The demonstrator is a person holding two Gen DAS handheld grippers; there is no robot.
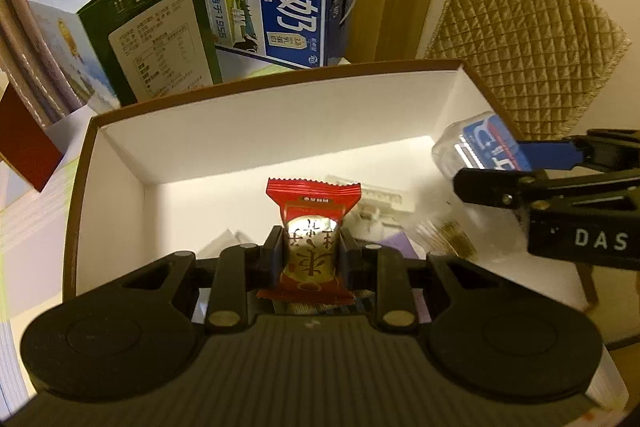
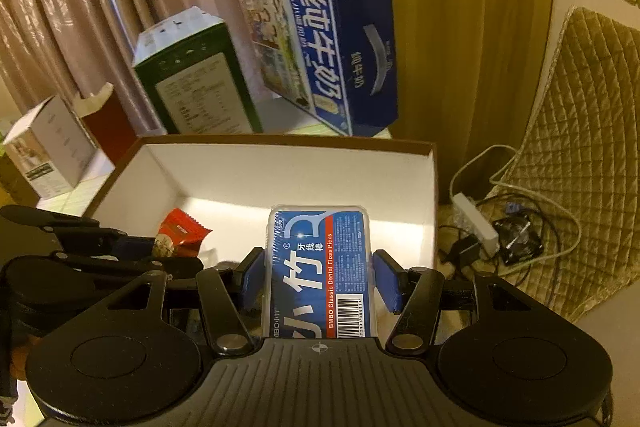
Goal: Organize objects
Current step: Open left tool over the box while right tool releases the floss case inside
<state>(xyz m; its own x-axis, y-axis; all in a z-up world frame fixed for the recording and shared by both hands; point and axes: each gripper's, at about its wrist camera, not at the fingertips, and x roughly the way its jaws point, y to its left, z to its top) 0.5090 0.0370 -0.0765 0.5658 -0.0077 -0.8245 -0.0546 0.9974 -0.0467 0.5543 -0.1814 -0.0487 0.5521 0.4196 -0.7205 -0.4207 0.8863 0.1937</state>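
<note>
Both loads hang over the open box (image 1: 440, 83), so the step looks like dropping them in. The left gripper (image 1: 310, 251) has its jaws pinched on a red sachet (image 1: 312, 219); the right gripper (image 2: 318, 277) clamps a floss case (image 2: 320, 267) midway open. Lower each near the floor before releasing, clear of the far wall. Readable: "BMBO Classic Dental Floss Picks"; "DAS" on the right gripper.

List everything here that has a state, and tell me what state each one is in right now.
Left gripper: shut on the red snack packet, over the box.
Right gripper: shut on the floss pick case, case closed.
White-lined box: open, lidless, some small items inside.
Blue milk carton: closed, handle up its side.
Green carton: closed, upright.
</note>
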